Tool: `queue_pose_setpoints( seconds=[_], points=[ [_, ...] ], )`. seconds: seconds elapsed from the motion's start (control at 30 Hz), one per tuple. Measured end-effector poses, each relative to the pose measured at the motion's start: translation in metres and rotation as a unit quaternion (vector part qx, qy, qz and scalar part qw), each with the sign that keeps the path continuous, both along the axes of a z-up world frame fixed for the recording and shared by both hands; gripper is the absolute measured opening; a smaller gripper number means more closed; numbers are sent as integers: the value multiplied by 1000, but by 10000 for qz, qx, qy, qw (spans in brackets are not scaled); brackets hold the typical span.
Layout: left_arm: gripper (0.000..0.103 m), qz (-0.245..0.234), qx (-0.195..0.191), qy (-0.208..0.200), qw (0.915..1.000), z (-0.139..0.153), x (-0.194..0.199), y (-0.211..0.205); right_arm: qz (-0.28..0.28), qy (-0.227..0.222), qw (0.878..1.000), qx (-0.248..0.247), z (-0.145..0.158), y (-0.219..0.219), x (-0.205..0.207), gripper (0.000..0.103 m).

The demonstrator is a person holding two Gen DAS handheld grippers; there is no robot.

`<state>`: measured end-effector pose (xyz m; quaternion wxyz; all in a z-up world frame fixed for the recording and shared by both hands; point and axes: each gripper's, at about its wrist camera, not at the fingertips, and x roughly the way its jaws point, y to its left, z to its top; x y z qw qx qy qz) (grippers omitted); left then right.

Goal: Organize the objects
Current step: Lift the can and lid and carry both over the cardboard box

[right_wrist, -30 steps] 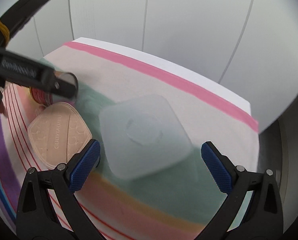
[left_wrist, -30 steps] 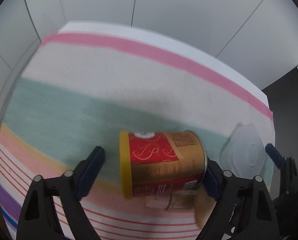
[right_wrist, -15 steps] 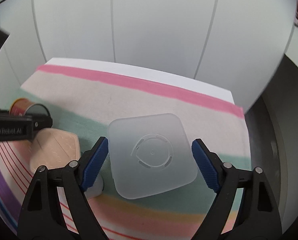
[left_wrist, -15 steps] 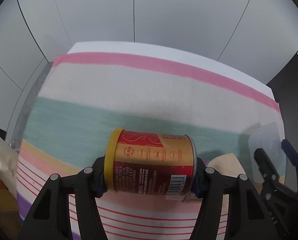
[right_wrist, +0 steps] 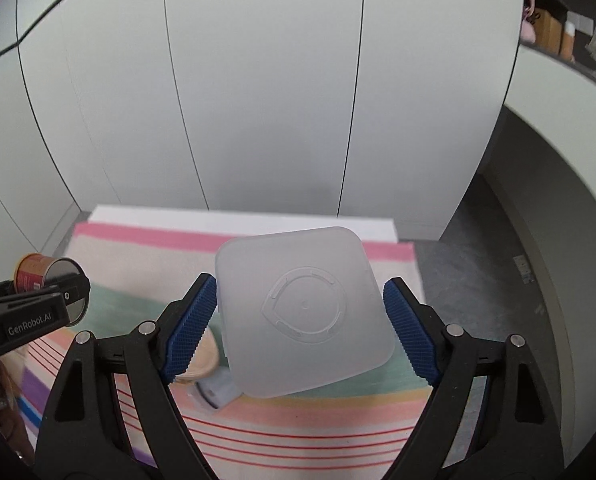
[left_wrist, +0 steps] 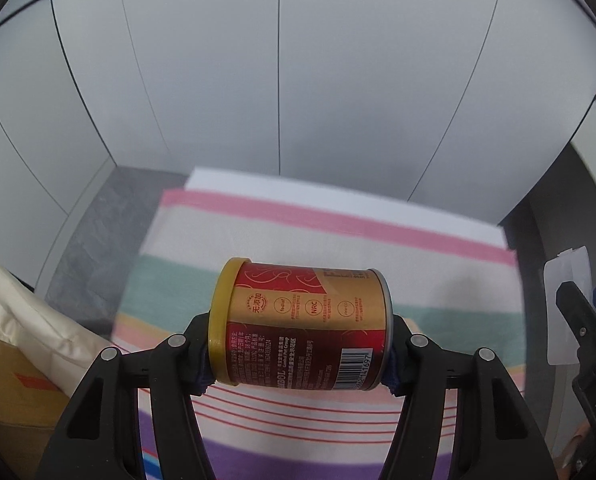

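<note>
My left gripper (left_wrist: 300,354) is shut on a red and gold can (left_wrist: 302,326) with a yellow lid. The can lies sideways between the pads, lifted above the striped cloth (left_wrist: 298,240). The can also shows in the right wrist view (right_wrist: 31,274), at the far left. My right gripper (right_wrist: 302,334) is shut on a translucent square plastic box (right_wrist: 304,310) and holds it above the cloth. The box edge shows at the right of the left wrist view (left_wrist: 570,276).
A beige flat item (right_wrist: 203,356) and a small pale object (right_wrist: 219,390) lie on the striped cloth (right_wrist: 298,420) under the right gripper. White wall panels stand behind the table. A cream bag (left_wrist: 25,320) and a cardboard box (left_wrist: 9,392) sit left of the table.
Both grippers closed on their objects and lifted them. The can and the plastic box rose off the cloth and both cameras pulled back from the table.
</note>
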<state>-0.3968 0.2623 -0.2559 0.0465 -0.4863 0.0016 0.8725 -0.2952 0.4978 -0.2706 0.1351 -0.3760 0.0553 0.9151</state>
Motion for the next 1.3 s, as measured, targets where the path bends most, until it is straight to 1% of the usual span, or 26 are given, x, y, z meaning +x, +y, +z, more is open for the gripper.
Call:
queue_pose_setpoints(
  seconds=[0.1, 0.2, 0.27, 0.33, 0.47, 0.6, 0.63, 0.73, 0.8, 0.9, 1.0, 1.13, 1.3],
  points=[
    [62, -41, 49, 282, 9996, 41, 9, -6, 1, 143, 9998, 130, 39, -7, 8, 87],
    [62, -106, 94, 494, 9987, 80, 19, -11, 57, 322, 9994, 112, 81, -12, 20, 87],
    [62, -150, 84, 658, 9977, 107, 30, -13, 50, 419, 9989, 190, 106, -17, 27, 87],
    [62, -246, 68, 756, 9968, 129, 38, -14, 35, 489, 9984, 268, 126, -21, 32, 87],
    [62, -399, 52, 1110, 9930, 180, 60, -17, -84, 582, 9976, 362, 170, -30, 45, 87],
    [62, -391, 129, 1313, 9905, 219, 80, -26, -102, 746, 9958, 514, 207, -40, 62, 87],
    [62, -364, 132, 1422, 9891, 229, 87, -28, -93, 768, 9956, 526, 215, -41, 66, 87],
    [62, -383, 105, 1637, 9857, 244, 101, -31, -57, 810, 9951, 568, 230, -47, 78, 87],
    [62, -420, 119, 1645, 9854, 248, 108, -29, -40, 857, 9947, 570, 237, -48, 86, 87],
    [62, -491, 125, 1560, 9865, 248, 114, -27, -5, 907, 9943, 567, 240, -48, 96, 87],
    [62, -445, 162, 1544, 9869, 247, 119, -32, 34, 954, 9941, 522, 249, -49, 105, 87],
    [62, -357, 158, 1678, 9851, 245, 133, -40, -20, 1019, 9930, 604, 248, -49, 111, 87],
    [62, -317, 144, 1881, 9815, 249, 163, -49, -39, 1070, 9929, 513, 251, -54, 128, 87]
  ],
)
